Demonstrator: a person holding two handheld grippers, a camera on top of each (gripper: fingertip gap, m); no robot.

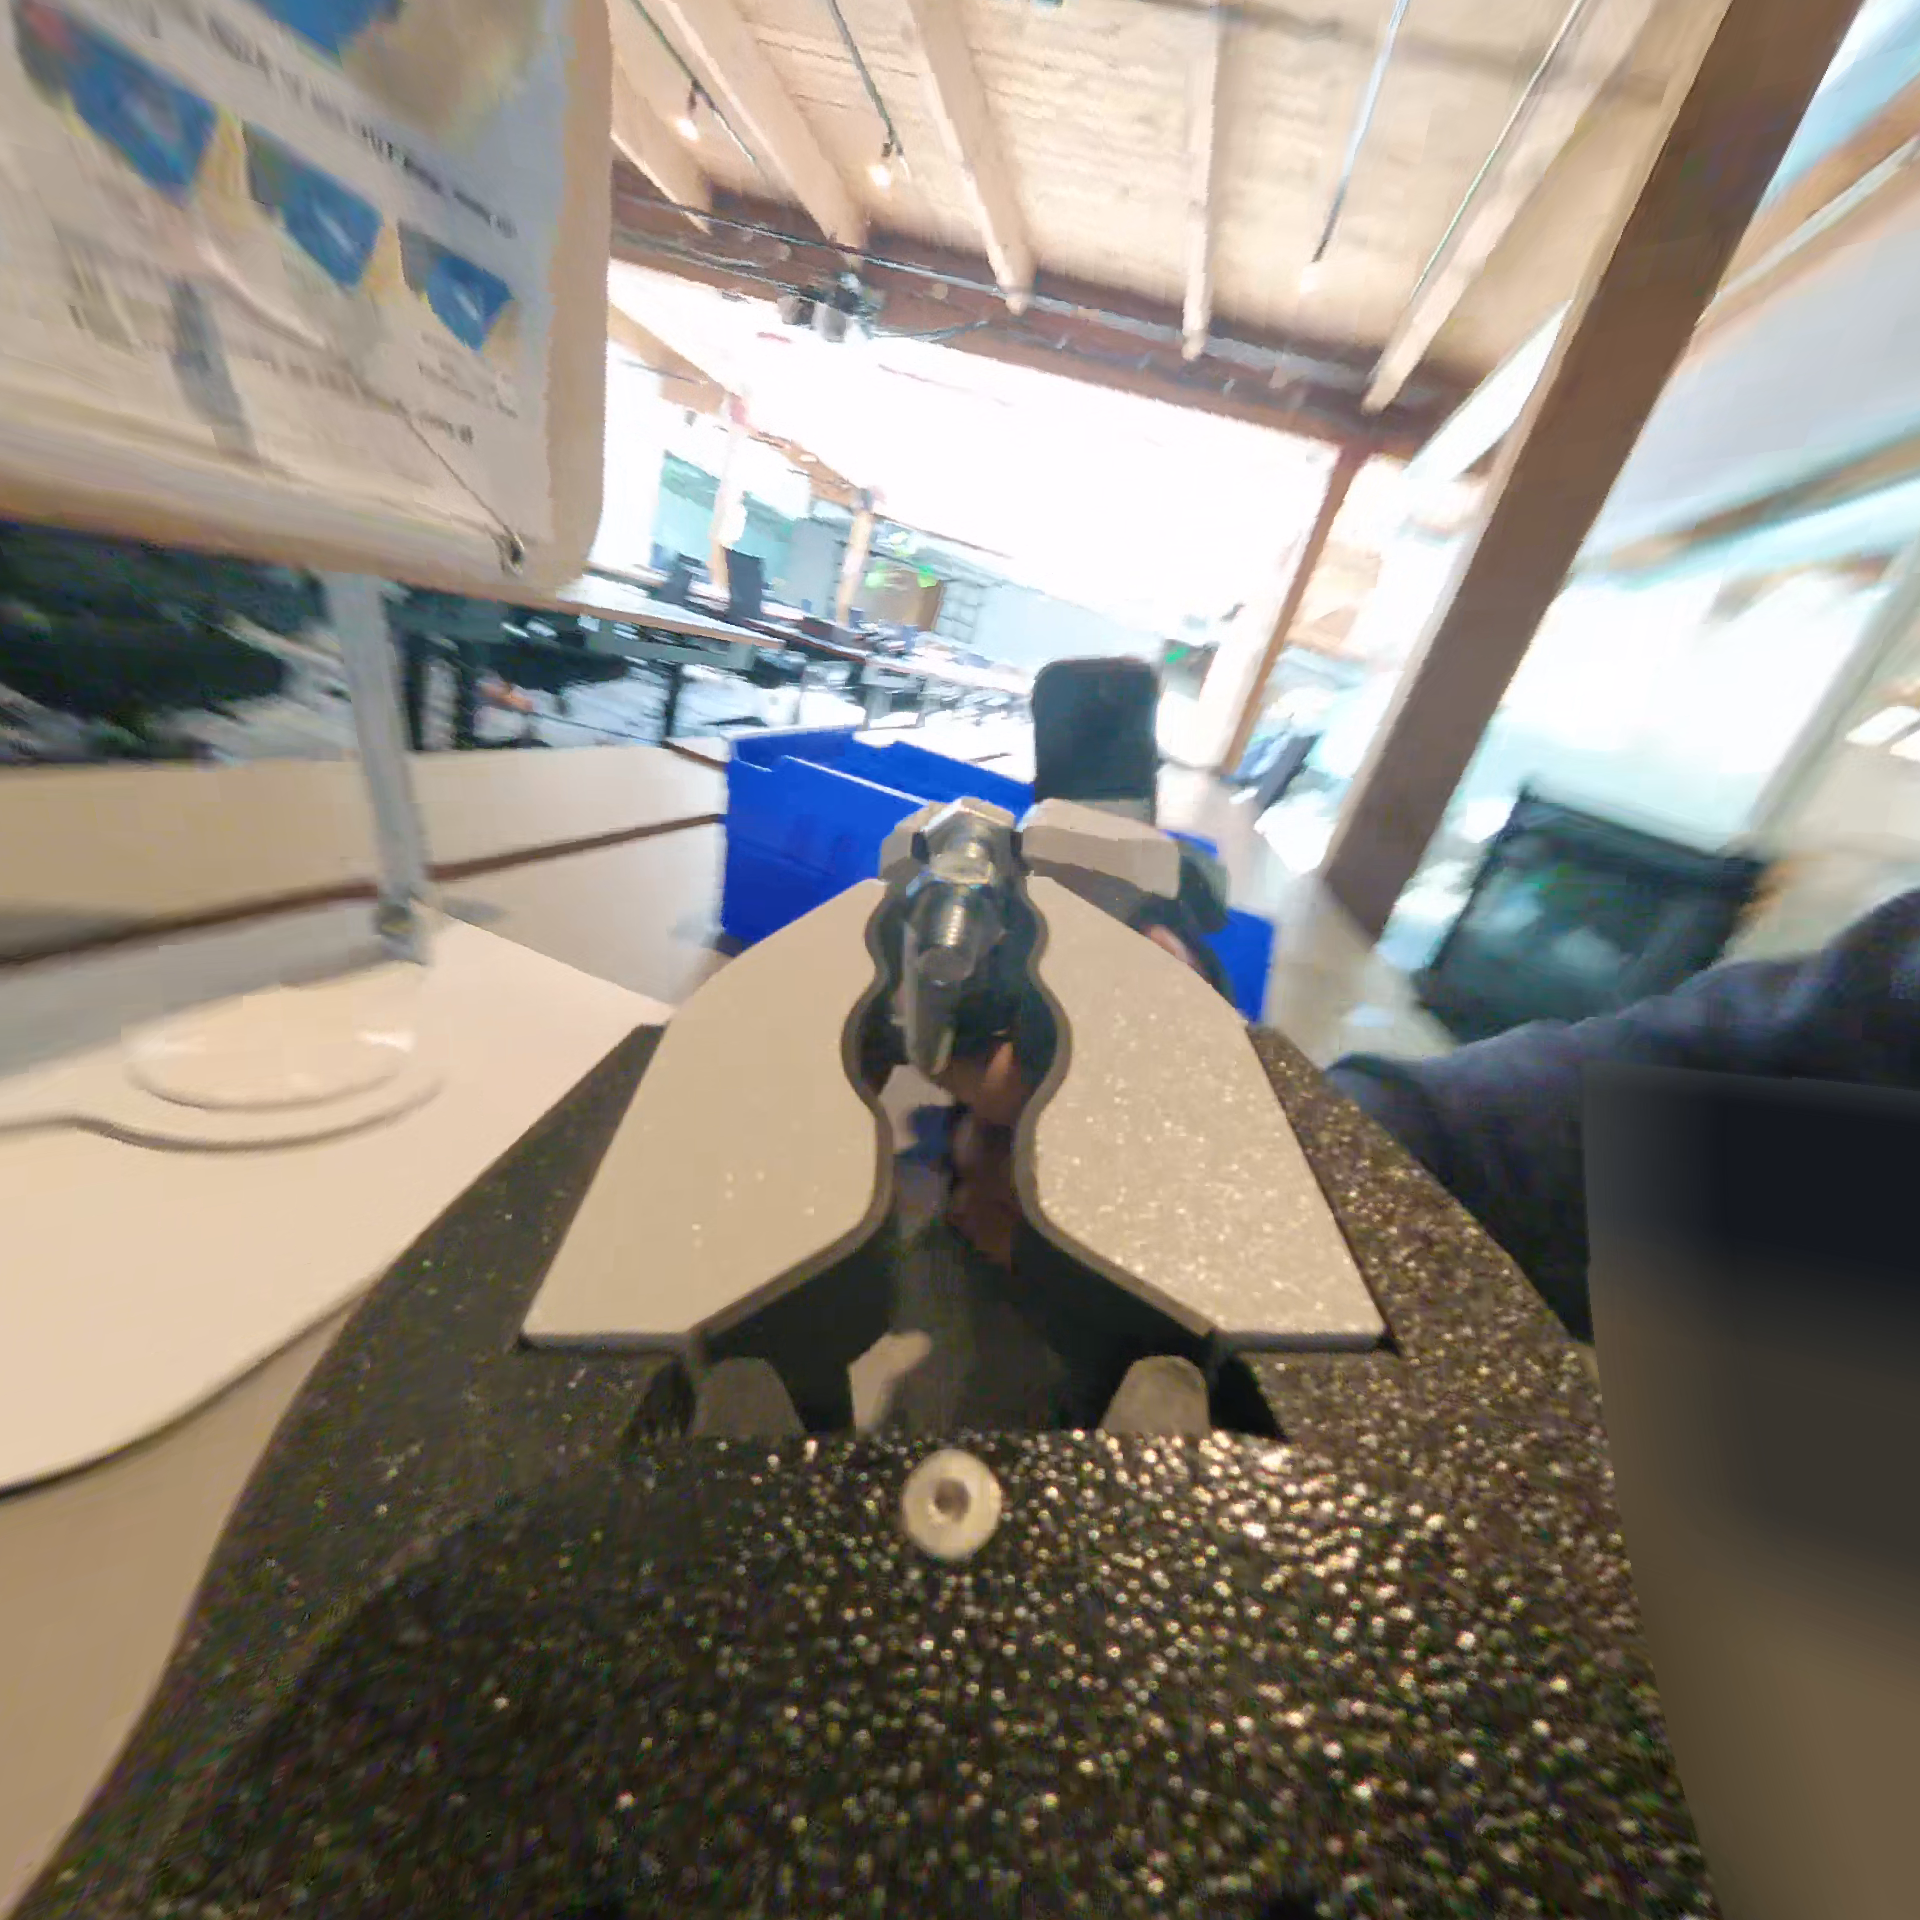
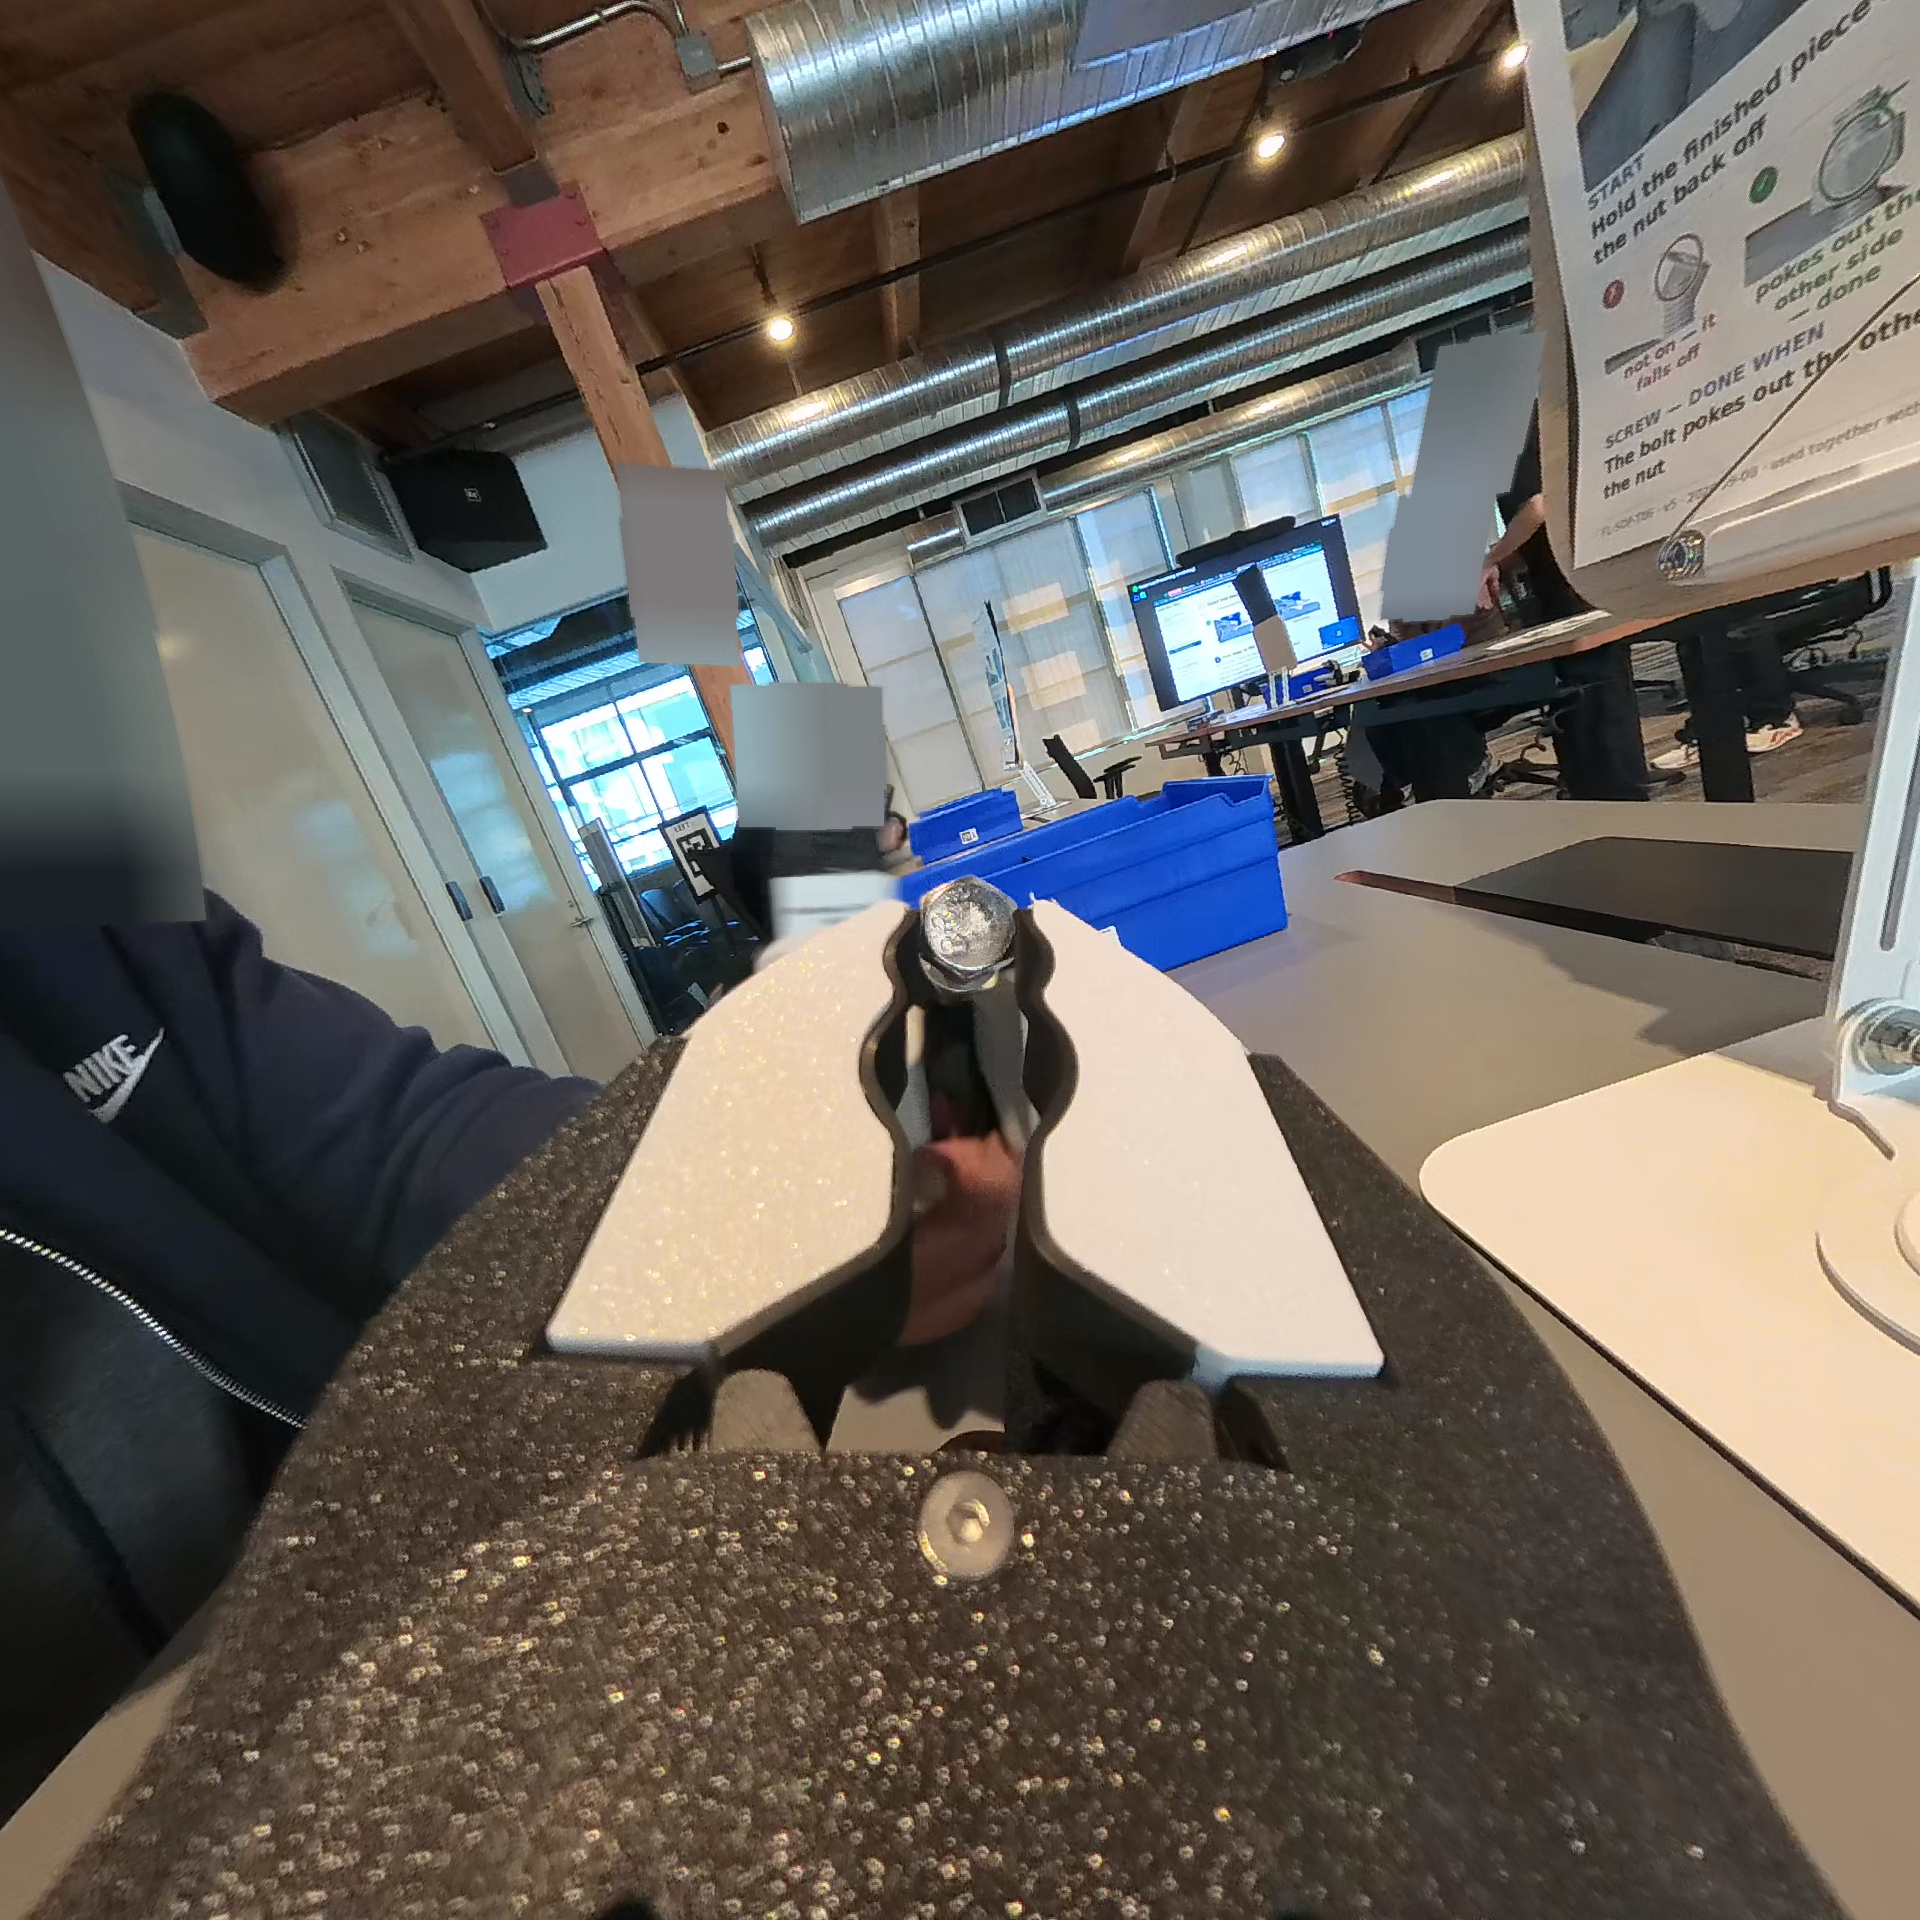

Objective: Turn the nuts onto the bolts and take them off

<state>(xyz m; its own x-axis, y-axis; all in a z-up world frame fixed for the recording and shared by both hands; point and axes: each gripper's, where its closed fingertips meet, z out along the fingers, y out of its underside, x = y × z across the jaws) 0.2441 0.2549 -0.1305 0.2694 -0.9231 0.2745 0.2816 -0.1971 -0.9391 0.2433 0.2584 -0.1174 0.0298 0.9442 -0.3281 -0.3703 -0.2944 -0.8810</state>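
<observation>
The two grippers meet tip to tip above the table. My left gripper is shut on a steel nut at its fingertips. The threaded end of the bolt pokes through the nut toward this camera. The right gripper's grey fingers show just beyond the nut. In the right wrist view, my right gripper is shut on the bolt, whose hex head faces the camera. Behind it, a white finger of the left gripper and a hand show through the gap.
A blue bin stands on the grey table behind the grippers. A white sign stand with its round base is at the left. The person's navy sleeve is at the right, and a wooden post behind it.
</observation>
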